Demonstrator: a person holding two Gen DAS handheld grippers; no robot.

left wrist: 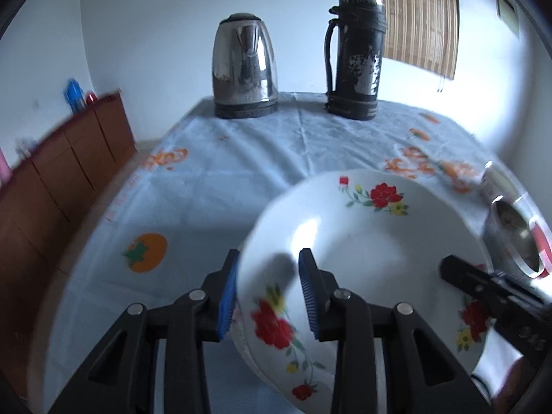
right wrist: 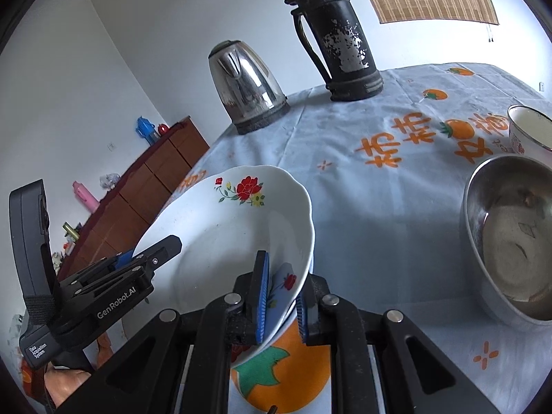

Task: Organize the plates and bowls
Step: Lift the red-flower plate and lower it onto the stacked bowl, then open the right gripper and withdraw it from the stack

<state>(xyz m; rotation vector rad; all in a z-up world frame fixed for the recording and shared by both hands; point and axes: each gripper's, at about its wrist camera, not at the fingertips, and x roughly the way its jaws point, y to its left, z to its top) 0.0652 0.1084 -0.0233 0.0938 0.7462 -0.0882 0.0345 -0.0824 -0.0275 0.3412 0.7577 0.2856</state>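
Note:
A white plate with red flowers (left wrist: 365, 241) is held tilted above the table between both grippers. My left gripper (left wrist: 269, 293) is shut on its left rim, one blue pad on each side. My right gripper (right wrist: 281, 296) is shut on its right rim; it also shows in the left wrist view (left wrist: 483, 286). The plate (right wrist: 227, 234) and the left gripper (right wrist: 138, 262) also show in the right wrist view. A steel bowl (right wrist: 510, 241) and a white bowl (right wrist: 528, 131) stand on the table to the right of the plate.
A steel kettle (left wrist: 245, 69) and a black thermos (left wrist: 355, 51) stand at the far end of the table, on a pale blue cloth (left wrist: 214, 186) with orange prints. A brown cabinet (left wrist: 62, 169) runs along the left wall.

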